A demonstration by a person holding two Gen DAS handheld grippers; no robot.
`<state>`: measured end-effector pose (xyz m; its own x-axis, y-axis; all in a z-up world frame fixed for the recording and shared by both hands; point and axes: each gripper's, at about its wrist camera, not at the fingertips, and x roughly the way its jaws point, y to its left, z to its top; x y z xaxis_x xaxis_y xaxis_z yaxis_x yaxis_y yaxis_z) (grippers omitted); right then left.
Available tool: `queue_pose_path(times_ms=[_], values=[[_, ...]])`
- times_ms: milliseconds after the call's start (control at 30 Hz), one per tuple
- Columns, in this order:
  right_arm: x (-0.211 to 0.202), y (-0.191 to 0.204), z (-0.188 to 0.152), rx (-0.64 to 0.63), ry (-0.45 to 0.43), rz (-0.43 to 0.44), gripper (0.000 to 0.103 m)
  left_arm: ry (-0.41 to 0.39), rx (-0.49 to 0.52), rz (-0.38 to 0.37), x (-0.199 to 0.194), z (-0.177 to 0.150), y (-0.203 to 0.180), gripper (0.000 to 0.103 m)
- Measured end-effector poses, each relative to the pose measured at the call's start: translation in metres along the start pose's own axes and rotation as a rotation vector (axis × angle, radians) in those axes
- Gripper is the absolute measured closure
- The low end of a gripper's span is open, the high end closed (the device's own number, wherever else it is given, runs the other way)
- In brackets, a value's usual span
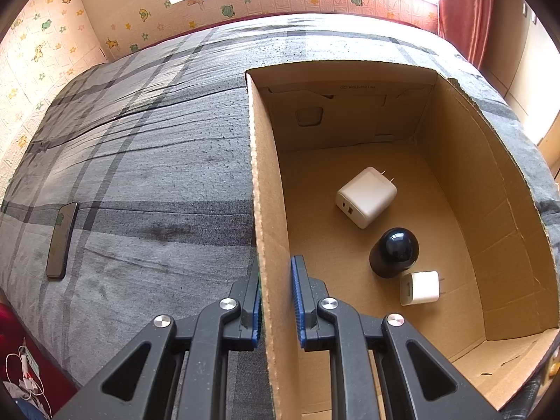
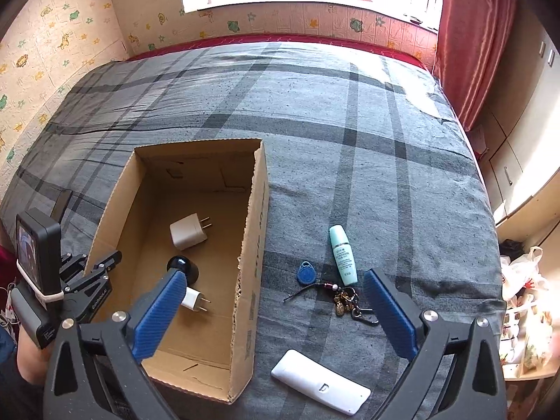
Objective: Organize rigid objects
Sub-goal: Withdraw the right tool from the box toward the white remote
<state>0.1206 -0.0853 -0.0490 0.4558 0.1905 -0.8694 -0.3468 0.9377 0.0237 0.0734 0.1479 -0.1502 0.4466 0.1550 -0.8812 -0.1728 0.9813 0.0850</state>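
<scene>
A cardboard box [image 1: 269,210] [image 2: 257,217] lies open on the grey plaid bed. Inside are a large white charger [image 1: 365,196] [image 2: 187,232], a black round-topped object [image 1: 393,252] [image 2: 183,266] and a small white charger [image 1: 420,287] [image 2: 192,299]. My left gripper [image 1: 276,301] [image 2: 101,262] is shut on the box's left wall. My right gripper [image 2: 273,311] is open and empty above the box's right wall. On the bed to the right lie a blue key fob [image 2: 306,273], a mint bottle [image 2: 343,253], a bunch of keys [image 2: 346,302] and a white remote [image 2: 320,381].
A dark phone [image 1: 63,239] lies on the bed left of the box. Wallpapered walls and a window stand beyond the bed. A red curtain [image 2: 472,35] and cupboards are on the right, with plastic bags [image 2: 525,297] beside the bed.
</scene>
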Motion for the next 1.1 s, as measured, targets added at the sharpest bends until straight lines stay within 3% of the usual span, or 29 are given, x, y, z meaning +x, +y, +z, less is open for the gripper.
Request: queue_pose_path(times_ms=[233, 800, 1100], values=[[-0.009, -0.021, -0.03, 0.017, 0.016, -0.043, 0.0, 0.0, 0.0, -0.001, 0.0, 0.0, 0.0, 0.087], [0.019, -0.051, -0.101, 0.058, 0.14, -0.05, 0.0, 0.0, 0.001, 0.002, 0.002, 0.0, 0.002, 0.087], [0.037, -0.052, -0.113, -0.052, 0.199, -0.016, 0.0, -0.001, 0.001, 0.004, 0.002, 0.0, 0.002, 0.087]])
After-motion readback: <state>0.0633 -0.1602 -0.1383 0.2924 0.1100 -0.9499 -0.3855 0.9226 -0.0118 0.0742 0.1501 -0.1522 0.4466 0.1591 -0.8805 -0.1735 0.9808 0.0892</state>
